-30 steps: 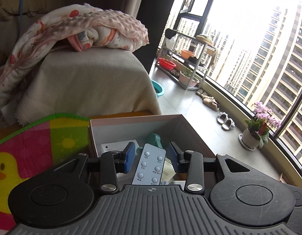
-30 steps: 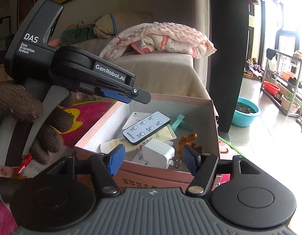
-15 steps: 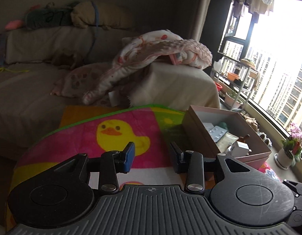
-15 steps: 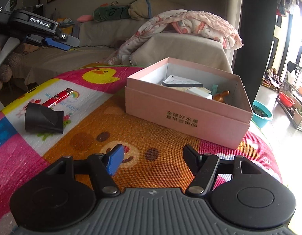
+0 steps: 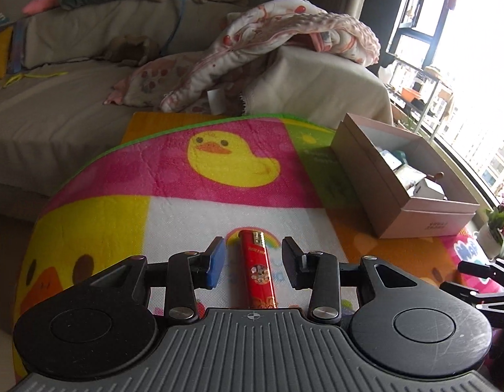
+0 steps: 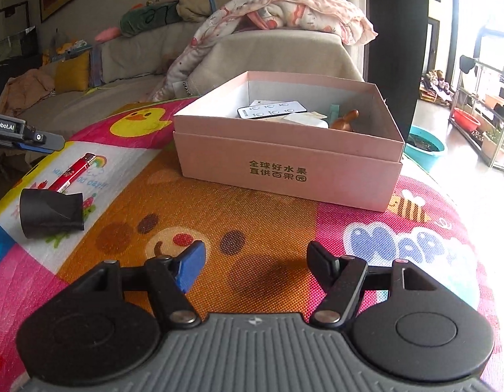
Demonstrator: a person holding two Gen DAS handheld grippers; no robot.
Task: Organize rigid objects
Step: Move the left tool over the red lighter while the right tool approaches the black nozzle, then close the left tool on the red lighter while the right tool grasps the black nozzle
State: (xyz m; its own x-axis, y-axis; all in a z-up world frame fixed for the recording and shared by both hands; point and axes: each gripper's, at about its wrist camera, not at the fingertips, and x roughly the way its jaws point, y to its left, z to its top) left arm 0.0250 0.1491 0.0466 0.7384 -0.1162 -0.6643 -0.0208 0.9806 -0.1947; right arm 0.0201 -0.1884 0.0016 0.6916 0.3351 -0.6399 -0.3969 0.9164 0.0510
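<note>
A red lighter (image 5: pixel 256 271) lies on the colourful play mat (image 5: pixel 193 215), lengthwise between the fingers of my left gripper (image 5: pixel 253 249). That gripper is open and its pads stand clear of the lighter on both sides. In the right wrist view the same lighter (image 6: pixel 74 173) lies at the left with the left gripper's tip (image 6: pixel 26 140) over it. A black nozzle (image 6: pixel 51 212) lies just in front of it. The pink box (image 6: pixel 284 170) holds a white remote (image 6: pixel 271 110), a charger and other small items. My right gripper (image 6: pixel 257 266) is open and empty, low over the mat in front of the box.
A beige sofa (image 5: pixel 56 124) with a pink blanket (image 5: pixel 284 32) runs behind the mat. The pink box (image 5: pixel 405 219) sits near the mat's right edge by the window. A teal basin (image 6: pixel 427 147) and a metal rack (image 6: pixel 480 114) stand on the floor to the right.
My left gripper swung from above the box, where the remote lay, leftwards and down over the red lighter. My right gripper drew back from the box and sank toward the mat.
</note>
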